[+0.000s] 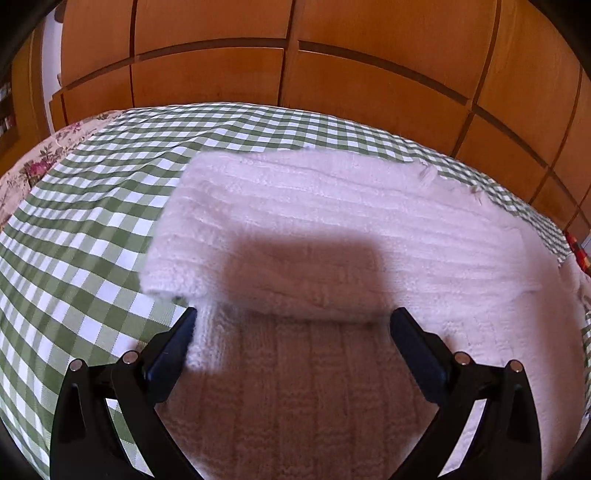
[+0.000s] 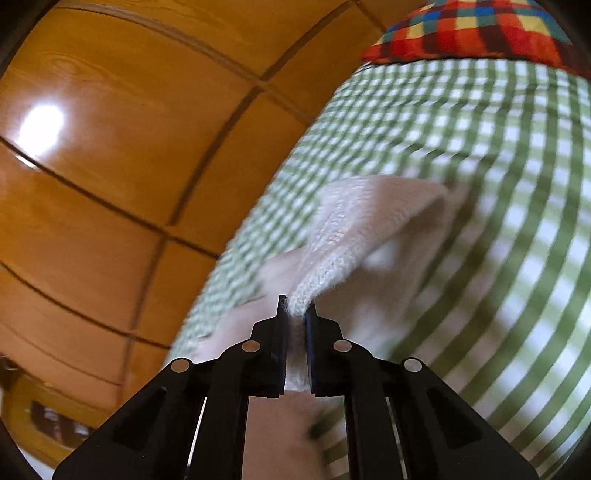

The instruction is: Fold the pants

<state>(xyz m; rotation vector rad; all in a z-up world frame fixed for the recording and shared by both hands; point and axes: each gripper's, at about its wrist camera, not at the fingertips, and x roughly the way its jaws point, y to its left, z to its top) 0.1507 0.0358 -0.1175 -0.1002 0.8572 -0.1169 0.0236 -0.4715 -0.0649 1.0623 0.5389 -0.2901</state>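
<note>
The pants [image 1: 332, 229] are white knitted fabric, lying on a green-and-white checked bedcover [image 1: 81, 229]; one part is folded over another, with a fold edge across the middle of the left wrist view. My left gripper [image 1: 291, 321] is open and empty, its fingers astride the lower layer just before that fold. My right gripper [image 2: 295, 310] is shut on an edge of the white pants [image 2: 354, 236] and holds it lifted above the checked cover [image 2: 498, 184].
Wooden wardrobe doors [image 1: 295, 55] stand right behind the bed and fill the left of the right wrist view [image 2: 110, 166]. A bright multicoloured checked cloth [image 2: 472, 29] lies at the bed's far end. A floral cover [image 1: 33, 166] shows at the left edge.
</note>
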